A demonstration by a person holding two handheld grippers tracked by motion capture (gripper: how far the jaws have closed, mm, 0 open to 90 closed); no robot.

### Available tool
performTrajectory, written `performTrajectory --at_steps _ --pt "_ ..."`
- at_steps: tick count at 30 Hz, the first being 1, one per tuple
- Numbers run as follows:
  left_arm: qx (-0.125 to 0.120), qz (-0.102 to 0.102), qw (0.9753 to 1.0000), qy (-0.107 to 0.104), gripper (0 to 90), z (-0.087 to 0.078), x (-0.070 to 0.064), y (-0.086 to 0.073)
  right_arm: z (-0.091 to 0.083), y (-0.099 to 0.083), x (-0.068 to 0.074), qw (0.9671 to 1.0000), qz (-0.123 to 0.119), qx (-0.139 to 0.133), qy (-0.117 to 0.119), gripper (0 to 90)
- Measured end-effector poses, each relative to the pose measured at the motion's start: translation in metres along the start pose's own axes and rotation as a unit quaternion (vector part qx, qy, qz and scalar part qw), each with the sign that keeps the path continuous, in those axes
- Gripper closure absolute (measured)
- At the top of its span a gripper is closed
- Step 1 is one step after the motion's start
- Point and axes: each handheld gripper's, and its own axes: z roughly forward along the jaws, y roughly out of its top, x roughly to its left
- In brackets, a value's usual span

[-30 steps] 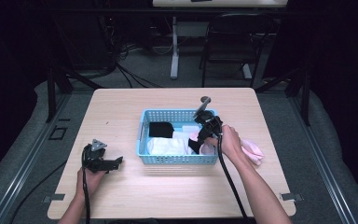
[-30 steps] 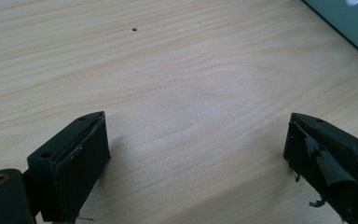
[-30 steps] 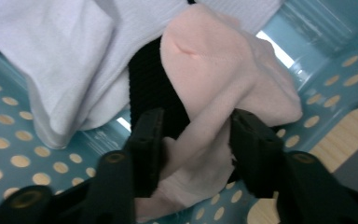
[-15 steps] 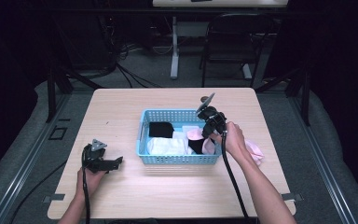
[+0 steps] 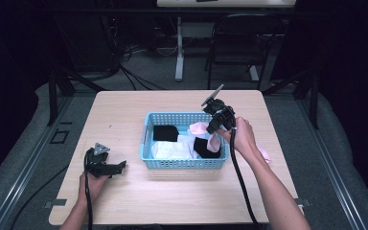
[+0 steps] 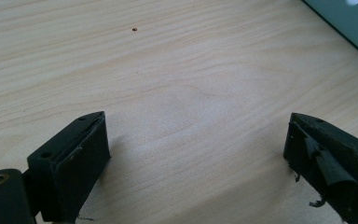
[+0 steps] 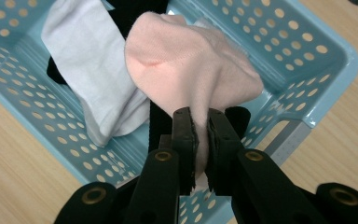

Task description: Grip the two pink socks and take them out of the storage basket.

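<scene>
Right tongs (image 7: 199, 140) clamped on a pink sock (image 7: 186, 60), which we've carried from the basket's right edge to over the blue basket (image 5: 146, 139) interior; looks like a drop-in next. Left tongs (image 6: 196, 154) gape empty on the tabletop (image 5: 124, 196), well apart from the sock.

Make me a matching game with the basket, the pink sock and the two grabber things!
Things:
1. basket
2. pink sock
3. left gripper
4. right gripper

States:
A. open, low over bare wood
B. blue, holding black and white cloth
C. shut on something soft
D. pinched, hanging over the basket

Pairs: 1-B, 2-D, 3-A, 4-C
</scene>
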Motion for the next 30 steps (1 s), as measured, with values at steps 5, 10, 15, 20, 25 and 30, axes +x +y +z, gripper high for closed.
performTrajectory --at_steps 5,10,15,20,25,30 --pt "0.000 0.000 1.0000 0.000 6.5 0.000 0.000 0.000 -0.012 0.001 0.000 0.9999 -0.001 -0.013 -0.001 83.2" --pt "0.003 0.001 1.0000 -0.002 6.5 0.000 0.000 0.000 -0.026 -0.001 0.000 0.9998 -0.004 -0.020 -0.004 83.3" --pt "0.003 0.001 1.0000 -0.001 6.5 0.000 0.000 0.000 -0.041 -0.003 0.001 0.9996 -0.008 -0.026 -0.011 83.3" --pt "0.003 0.001 1.0000 -0.001 6.5 0.000 0.000 0.000 -0.053 -0.006 0.000 0.9995 -0.010 -0.025 -0.015 83.3" --pt "0.003 0.001 1.0000 -0.001 6.5 0.000 0.000 0.000 -0.064 -0.010 -0.004 0.9994 -0.007 -0.027 -0.019 83.3" --pt "0.003 0.001 1.0000 -0.001 6.5 0.000 0.000 0.000 -0.074 -0.018 -0.011 0.9992 0.000 -0.030 -0.027 83.3"
